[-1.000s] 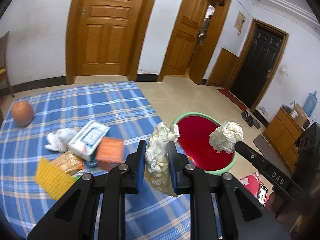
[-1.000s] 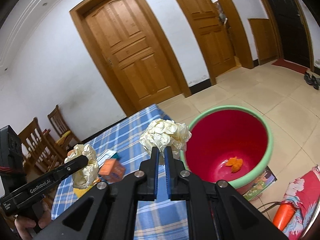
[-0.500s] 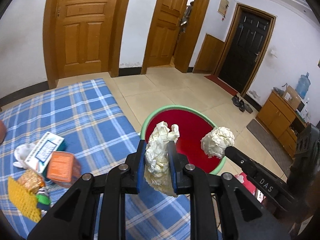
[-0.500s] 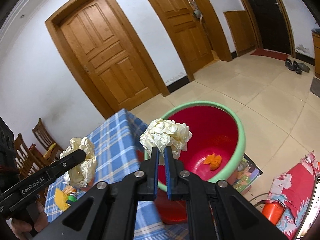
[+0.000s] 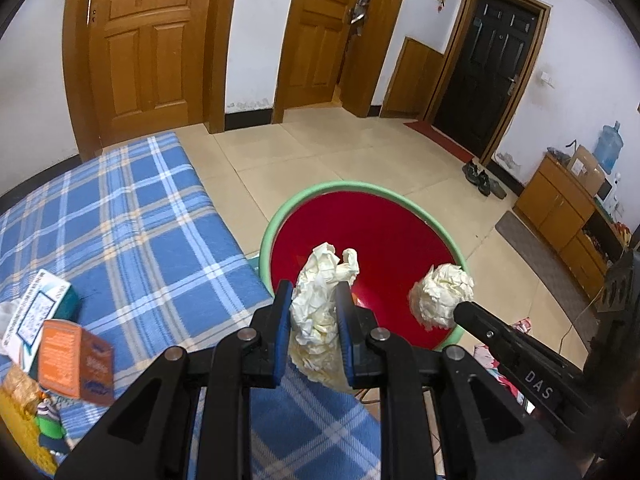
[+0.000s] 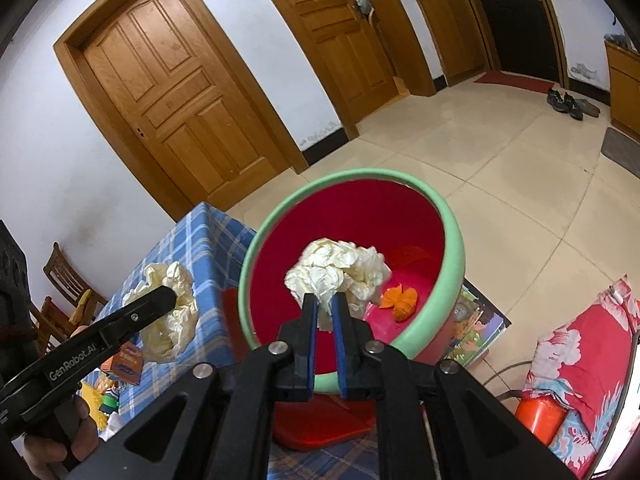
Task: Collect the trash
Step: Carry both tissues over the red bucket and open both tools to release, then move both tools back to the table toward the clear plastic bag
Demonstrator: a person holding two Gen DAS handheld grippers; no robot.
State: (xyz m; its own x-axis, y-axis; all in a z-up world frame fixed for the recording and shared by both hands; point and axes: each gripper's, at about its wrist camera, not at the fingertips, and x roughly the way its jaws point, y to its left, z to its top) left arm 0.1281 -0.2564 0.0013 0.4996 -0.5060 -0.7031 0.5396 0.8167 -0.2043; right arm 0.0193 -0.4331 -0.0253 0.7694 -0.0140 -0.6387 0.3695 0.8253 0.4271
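Swung off the blue plaid counter (image 5: 132,236) toward the red bin (image 6: 452,256) since a second ago. Left tongs (image 5: 312,316) clamped on a crumpled paper wad (image 5: 320,304), at the rim's seven o'clock. Right tongs (image 6: 324,312) pinching a second wad (image 6: 340,268), loosening now, above the bowl. Best carried further in, then released.

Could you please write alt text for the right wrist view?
The right gripper pinches a crumpled paper wad over a red bin with orange scrap inside. At left, the left gripper holds another wad above a blue plaid table.
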